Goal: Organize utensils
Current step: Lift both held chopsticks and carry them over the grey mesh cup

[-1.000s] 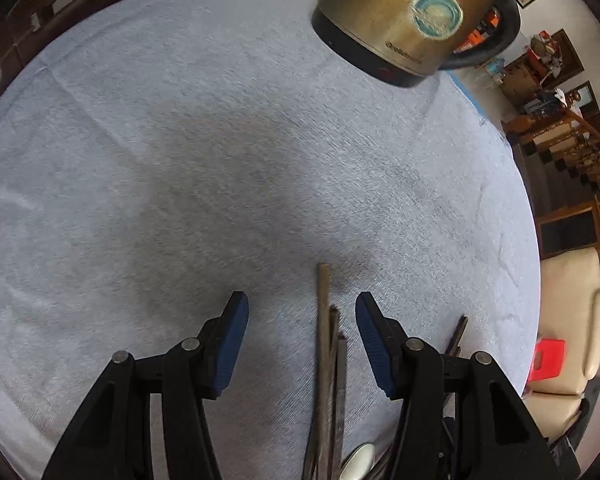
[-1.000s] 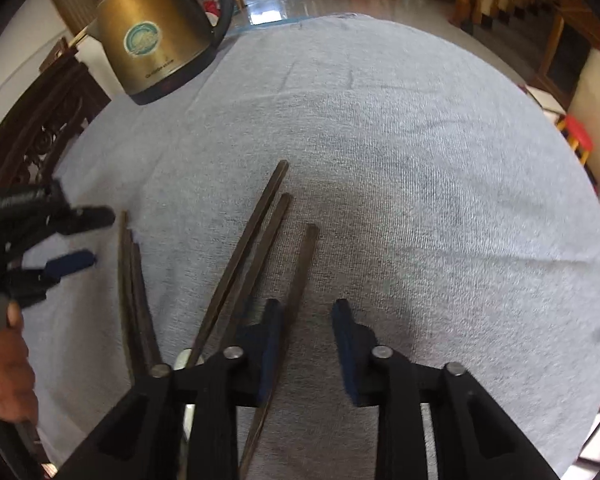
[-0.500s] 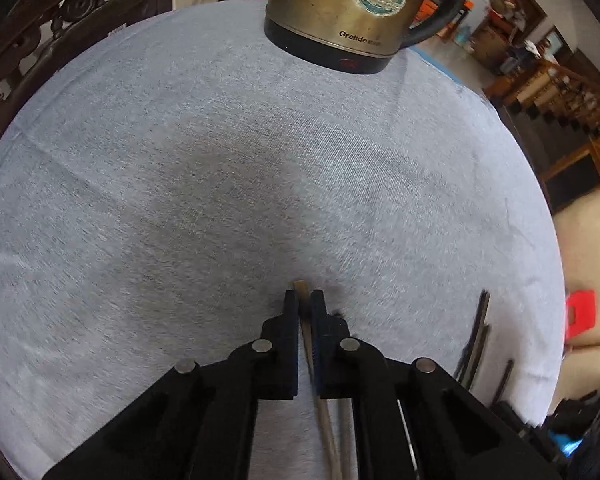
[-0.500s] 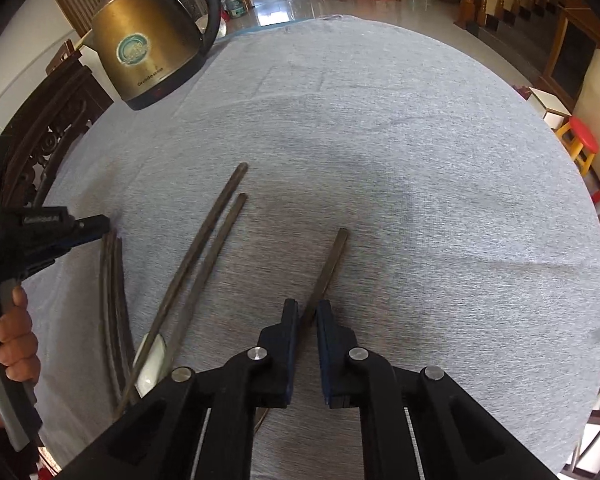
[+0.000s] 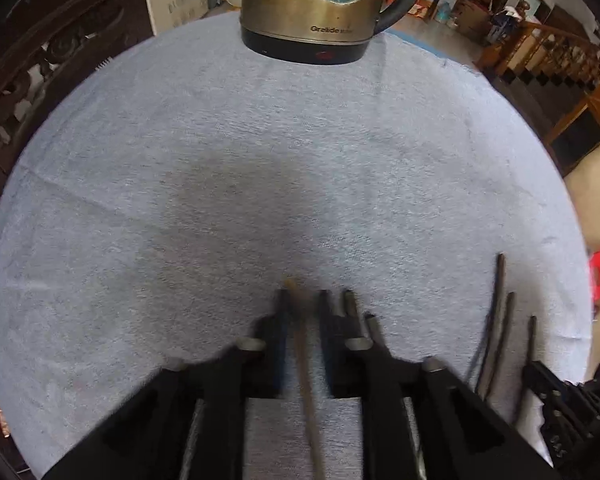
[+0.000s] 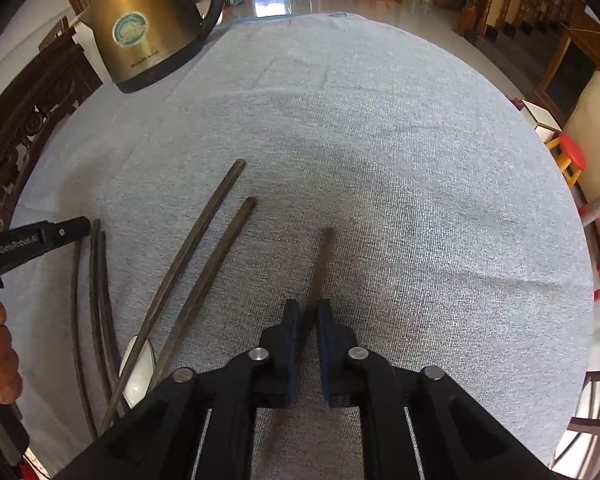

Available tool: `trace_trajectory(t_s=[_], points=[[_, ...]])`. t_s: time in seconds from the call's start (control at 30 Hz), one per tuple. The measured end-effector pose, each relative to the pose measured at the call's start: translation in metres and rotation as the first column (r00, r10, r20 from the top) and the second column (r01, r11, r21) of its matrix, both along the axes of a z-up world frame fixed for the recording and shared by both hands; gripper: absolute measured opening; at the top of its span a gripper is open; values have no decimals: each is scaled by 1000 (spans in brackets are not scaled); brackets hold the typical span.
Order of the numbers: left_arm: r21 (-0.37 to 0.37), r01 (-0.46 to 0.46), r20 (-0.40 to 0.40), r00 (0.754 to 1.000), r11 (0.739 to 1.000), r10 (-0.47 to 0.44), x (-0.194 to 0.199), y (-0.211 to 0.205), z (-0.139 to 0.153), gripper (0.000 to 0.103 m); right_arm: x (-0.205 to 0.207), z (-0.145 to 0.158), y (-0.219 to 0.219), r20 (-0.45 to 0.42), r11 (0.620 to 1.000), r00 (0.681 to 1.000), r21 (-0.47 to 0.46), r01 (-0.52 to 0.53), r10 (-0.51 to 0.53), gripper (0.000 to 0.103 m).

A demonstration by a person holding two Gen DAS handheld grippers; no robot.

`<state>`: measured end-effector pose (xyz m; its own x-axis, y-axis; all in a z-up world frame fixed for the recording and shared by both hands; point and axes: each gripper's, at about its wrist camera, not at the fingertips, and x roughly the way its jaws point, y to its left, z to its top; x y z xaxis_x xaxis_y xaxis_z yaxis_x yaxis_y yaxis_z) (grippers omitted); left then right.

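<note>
While the gold Grelide kettle (image 5: 314,4) stands behind, each hand-held gripper, left (image 5: 302,300) and right (image 6: 309,310), clamps one chopstick (image 6: 320,260) on the table (image 6: 420,160).

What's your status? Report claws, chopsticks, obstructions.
Left claw shut on one chopstick. Right claw shut on another chopstick. Loose chopsticks lie between; kettle stands clear.

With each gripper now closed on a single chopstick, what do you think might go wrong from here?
1. The right gripper pinches its chopstick partway along, so the stick may pivot or slip when lifted.
2. The left gripper holds its chopstick near the tip; the long free end could sag and drag on the grey cloth.
3. A swinging end might knock the loose chopsticks or the white spoon.
</note>
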<state>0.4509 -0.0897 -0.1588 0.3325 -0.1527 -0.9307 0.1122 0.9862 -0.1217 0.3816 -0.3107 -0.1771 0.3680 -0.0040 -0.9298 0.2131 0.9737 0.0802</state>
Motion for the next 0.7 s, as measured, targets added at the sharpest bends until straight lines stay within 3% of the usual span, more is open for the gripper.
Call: trace_trajectory(t_s=[0.13,0.33,0.43,0.53,0.7], points=[[-33,6,39,999,999,-5,-23,7,7,5,-27,10,-5,84,998,996,65,-1,-5,6],[-85,54,222,975,995,-34,-88,28,67,5,-77,52,-2,282,993,959,116,-34,0,6],[-90,90,353,934,992,-53,-135,36,108,5,-110,77,3,389,991,921,124,-46,-6,6],[-86,110,461,885,990,-59,-180,43,139,5,-150,105,14,505,994,863,94,-47,-7,6],[-96,116,579,814,989,-40,-239,52,166,5,-204,132,27,636,996,770,90,-14,-47,6]])
